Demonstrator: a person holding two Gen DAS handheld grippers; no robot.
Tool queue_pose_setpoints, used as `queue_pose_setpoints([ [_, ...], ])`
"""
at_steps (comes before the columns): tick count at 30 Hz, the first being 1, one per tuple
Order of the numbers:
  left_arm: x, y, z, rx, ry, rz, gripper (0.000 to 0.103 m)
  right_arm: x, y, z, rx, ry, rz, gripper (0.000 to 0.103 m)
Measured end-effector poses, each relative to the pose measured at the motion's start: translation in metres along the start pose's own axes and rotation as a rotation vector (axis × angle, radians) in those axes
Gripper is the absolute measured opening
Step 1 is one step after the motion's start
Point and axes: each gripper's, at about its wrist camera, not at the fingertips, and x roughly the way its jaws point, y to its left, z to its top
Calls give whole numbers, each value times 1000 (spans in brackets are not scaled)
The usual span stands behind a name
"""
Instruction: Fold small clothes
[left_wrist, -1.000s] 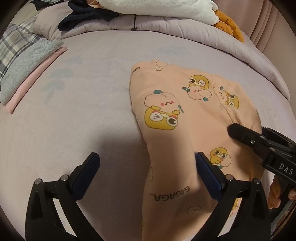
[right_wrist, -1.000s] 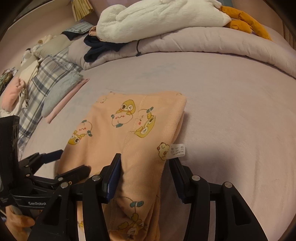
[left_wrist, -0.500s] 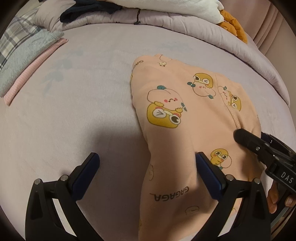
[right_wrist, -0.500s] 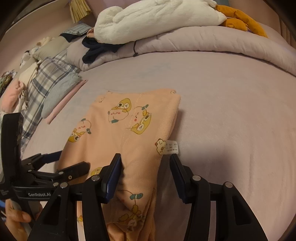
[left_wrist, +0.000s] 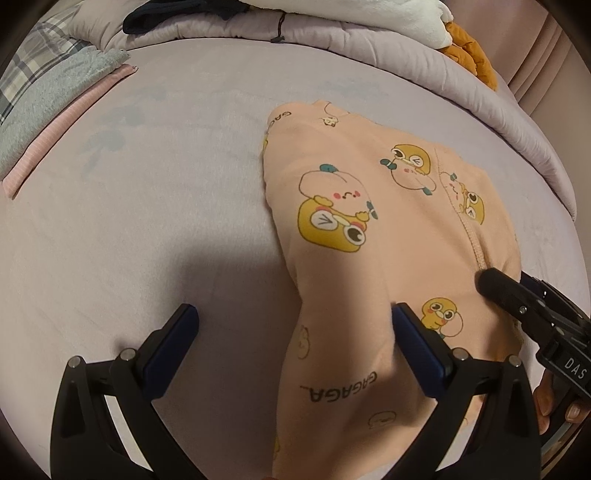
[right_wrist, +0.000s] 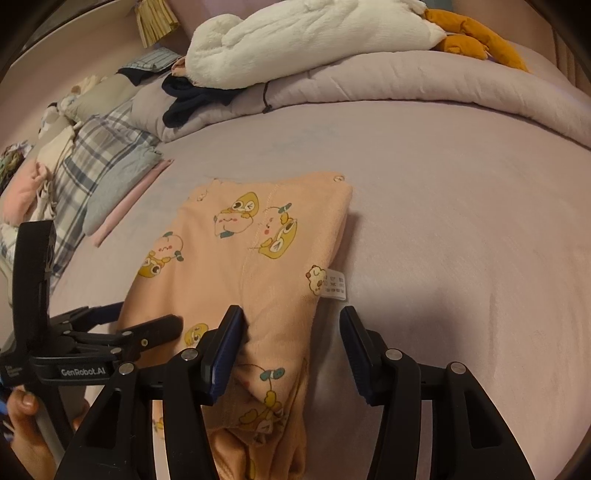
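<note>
A peach baby garment (left_wrist: 369, 258) printed with yellow cartoon ducks lies folded lengthwise on the lilac bed sheet (left_wrist: 147, 221). My left gripper (left_wrist: 293, 317) is open wide, and the garment's left folded edge runs between its fingers; in the right wrist view this left gripper (right_wrist: 144, 315) sits at the cloth's left side. My right gripper (right_wrist: 291, 321) straddles the garment (right_wrist: 240, 258) along its right edge, just below the white care label (right_wrist: 334, 282). Its left pad touches the cloth and its right pad stands clear of it. From the left wrist view the right gripper (left_wrist: 513, 286) rests over the cloth.
Folded clothes (right_wrist: 92, 173), plaid, grey and pink, are stacked at the left. A rolled lilac quilt (right_wrist: 406, 85) crosses the back, with a white plush throw (right_wrist: 295, 37), an orange plush (right_wrist: 476, 33) and a dark garment (right_wrist: 188, 99) on it. Bare sheet lies right of the garment.
The right gripper has eased slightly toward the near end of the garment, with its jaws as before. The left gripper has kept its place.
</note>
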Motion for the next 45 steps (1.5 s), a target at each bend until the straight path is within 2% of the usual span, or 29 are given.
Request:
queue_pose_setpoints([
  [9, -2, -4, -3, 18, -10, 31, 103, -4, -3, 2, -7, -2, -11, 53],
  [15, -3, -1, -2, 5, 7, 10, 103, -8, -9, 1, 1, -5, -23, 53],
  [21, -11, -4, -5, 11, 6, 34, 103, -17, -10, -1, 7, -15, -44, 53],
  [27, -30, -8, -16, 41, -24, 88, 103, -36, -2, -7, -20, -39, -75, 53],
  [37, -64, -15, -43, 62, -44, 131, 103, -63, 19, -26, -41, -57, -80, 53],
  [41, -82, -16, -54, 65, -66, 143, 103, -75, 28, -32, -57, -73, -88, 62],
  [45, -101, -16, -63, 61, -94, 167, 103, -88, 36, -38, -66, -94, -92, 65],
])
